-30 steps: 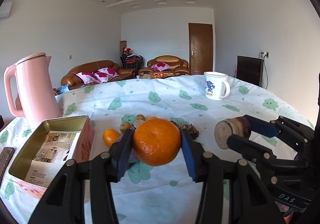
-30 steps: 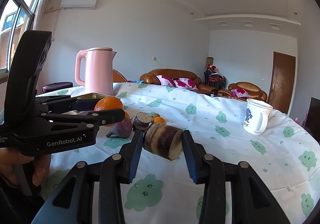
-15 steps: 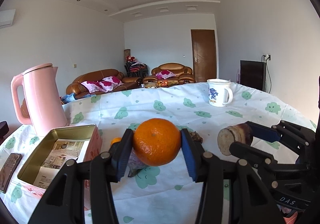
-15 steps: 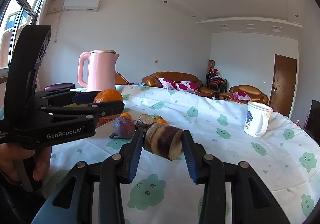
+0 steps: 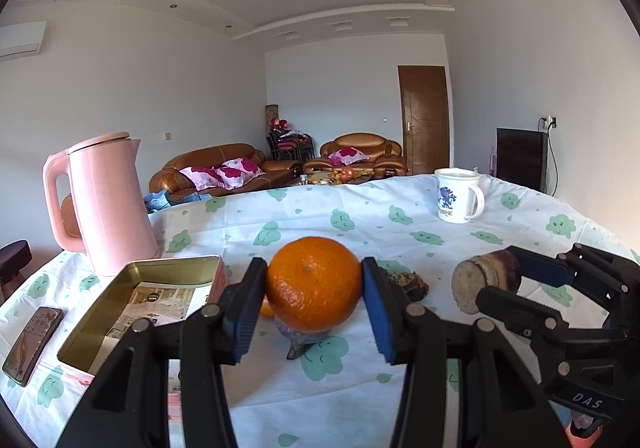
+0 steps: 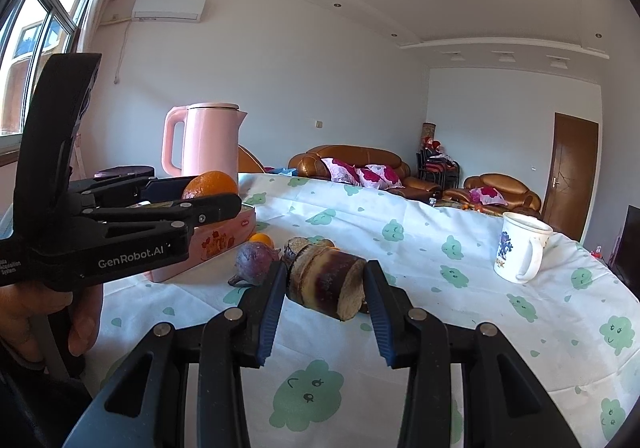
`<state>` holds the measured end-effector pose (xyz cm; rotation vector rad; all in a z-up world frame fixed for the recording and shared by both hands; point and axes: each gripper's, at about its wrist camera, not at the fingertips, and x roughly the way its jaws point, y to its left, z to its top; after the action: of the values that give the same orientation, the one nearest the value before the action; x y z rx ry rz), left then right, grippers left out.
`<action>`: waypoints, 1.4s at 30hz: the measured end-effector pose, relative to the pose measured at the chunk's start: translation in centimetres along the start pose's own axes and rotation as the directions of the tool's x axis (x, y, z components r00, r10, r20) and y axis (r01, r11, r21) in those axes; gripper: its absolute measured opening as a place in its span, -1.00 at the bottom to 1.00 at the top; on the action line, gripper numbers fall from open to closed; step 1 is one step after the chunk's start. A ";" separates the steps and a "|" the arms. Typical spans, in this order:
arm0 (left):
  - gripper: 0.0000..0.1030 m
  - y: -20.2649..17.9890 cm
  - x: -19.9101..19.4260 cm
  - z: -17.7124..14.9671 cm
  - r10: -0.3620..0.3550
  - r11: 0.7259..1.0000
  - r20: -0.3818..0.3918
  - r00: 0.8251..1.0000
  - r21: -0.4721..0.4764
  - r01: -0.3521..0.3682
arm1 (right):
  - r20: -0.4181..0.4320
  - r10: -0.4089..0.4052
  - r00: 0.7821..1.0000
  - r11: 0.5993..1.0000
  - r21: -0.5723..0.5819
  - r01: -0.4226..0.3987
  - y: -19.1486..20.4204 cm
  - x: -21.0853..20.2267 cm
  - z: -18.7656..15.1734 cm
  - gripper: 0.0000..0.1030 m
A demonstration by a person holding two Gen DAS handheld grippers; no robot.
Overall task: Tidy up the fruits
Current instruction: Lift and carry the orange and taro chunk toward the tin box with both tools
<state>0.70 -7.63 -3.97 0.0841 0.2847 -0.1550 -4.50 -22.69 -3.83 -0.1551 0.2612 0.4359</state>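
Both tongs loaded, fruit carried above the counter beside the open tin

Left wrist view: the left tongs [image 5: 314, 290] clamp an orange [image 5: 314, 284] between blue pads, lifted just right of the open tin [image 5: 132, 312], likely bound for it; a purple fruit [image 5: 302, 338] sits on the counter [image 5: 360, 388] under the orange; the right tongs [image 5: 520, 282], further from the tin, carry a sugarcane piece [image 5: 486, 282]. Right wrist view: the right tongs [image 6: 325, 286] pinch the sugarcane piece [image 6: 326, 284] across its sides, held raised right of the tin [image 6: 218, 244], probably awaiting its turn; the left tongs [image 6: 192, 195] hold the orange [image 6: 208, 183] above the tin's near edge; the kettle [image 6: 206, 145] stands behind the tin.
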 end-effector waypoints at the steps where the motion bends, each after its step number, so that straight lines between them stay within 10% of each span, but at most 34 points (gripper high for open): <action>1: -0.04 0.1 0.0 0.0 0.008 1.000 -0.001 1.000 -0.002 -0.008 | 0.002 0.004 1.000 1.000 0.000 -0.004 0.1 0.0 0.2 -0.18; 42: -0.04 9.5 0.6 0.7 0.204 0.973 -0.088 0.975 -0.095 -0.212 | -0.011 0.194 0.981 0.977 -0.094 -0.194 4.8 6.0 8.8 -0.18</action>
<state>3.06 1.58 -2.85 0.0167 0.3590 0.0716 0.58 -14.16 2.43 -0.2240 0.2585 0.6425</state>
